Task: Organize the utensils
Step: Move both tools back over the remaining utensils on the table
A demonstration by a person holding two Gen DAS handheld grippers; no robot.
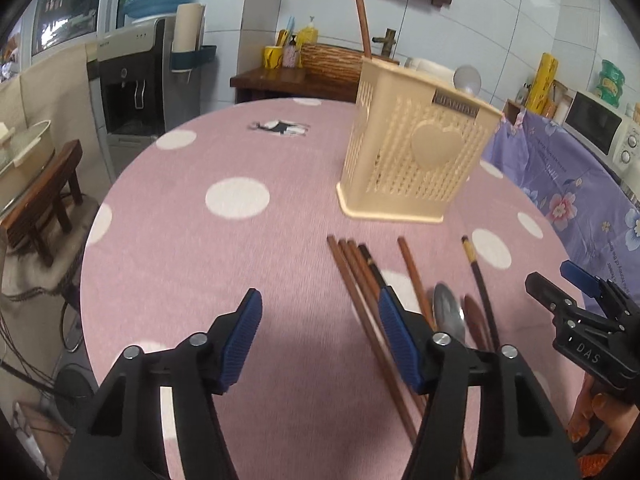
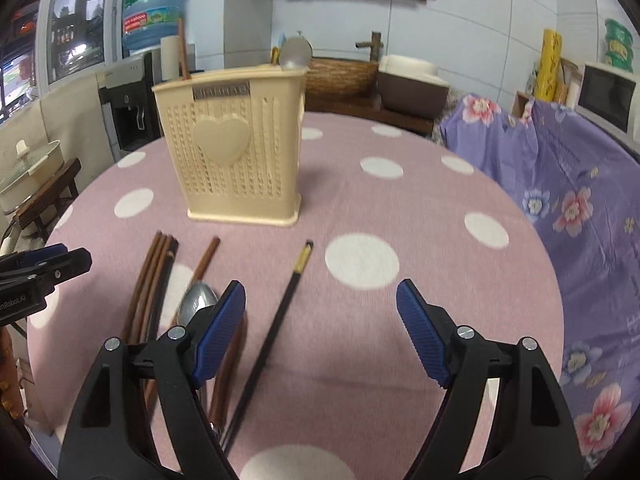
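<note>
A cream plastic utensil holder (image 1: 416, 148) (image 2: 236, 148) stands on the pink dotted table (image 1: 224, 264) (image 2: 400, 208); a brown chopstick (image 1: 362, 20) and a metal spoon (image 2: 295, 53) stick out of it. Several brown chopsticks (image 1: 360, 280) (image 2: 152, 276), a black chopstick (image 2: 280, 320) (image 1: 480, 280), a metal spoon (image 1: 448, 308) (image 2: 196, 304) and a brown wooden spoon (image 1: 474, 316) lie in front of it. My left gripper (image 1: 320, 340) is open and empty, just left of the utensils. My right gripper (image 2: 320, 332) is open and empty, over the black chopstick; it also shows in the left wrist view (image 1: 560, 280).
A purple floral cloth (image 2: 580, 200) covers furniture right of the table, with a microwave (image 2: 608, 96) beyond. A water dispenser (image 1: 136, 80) and wooden stool (image 1: 44, 200) stand to the left. A wooden counter with baskets (image 2: 344, 76) is behind the table.
</note>
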